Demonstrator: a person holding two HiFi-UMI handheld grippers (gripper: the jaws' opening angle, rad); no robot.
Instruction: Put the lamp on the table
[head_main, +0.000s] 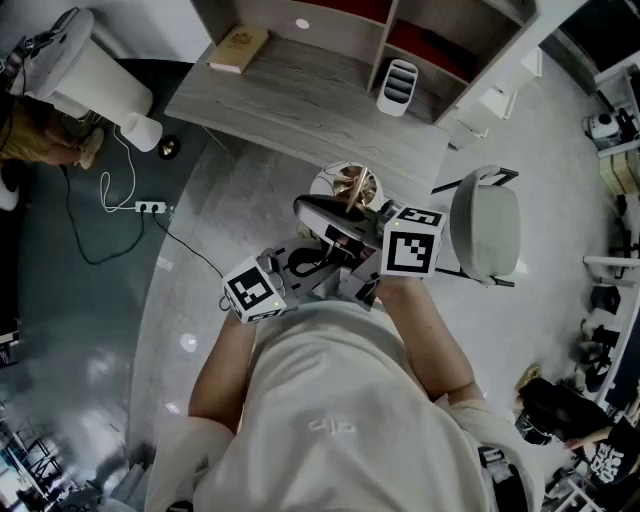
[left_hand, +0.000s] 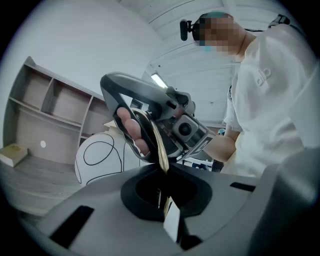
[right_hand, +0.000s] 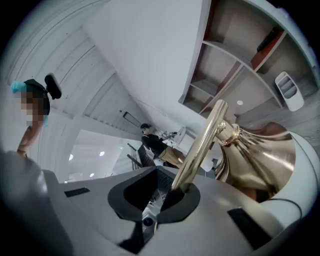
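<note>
The lamp (head_main: 345, 188) has a white shade with black loops and a gold inside. It hangs in the air between both grippers, in front of the person's chest and short of the grey wooden table (head_main: 300, 105). In the left gripper view my left gripper (left_hand: 165, 200) is shut on a thin gold part of the lamp (left_hand: 161, 147), with the white shade (left_hand: 100, 155) beyond it. My right gripper (right_hand: 172, 192) is shut on the lamp's gold stem (right_hand: 200, 145), next to the gold body (right_hand: 260, 160). From the head view the left gripper (head_main: 310, 262) sits just below the right gripper (head_main: 345, 225).
On the table lie a book (head_main: 238, 48) at the far left and a white slotted organiser (head_main: 398, 87) by the shelf unit. A grey chair (head_main: 485, 225) stands to the right. A power strip (head_main: 150, 207) with cables lies on the floor at the left.
</note>
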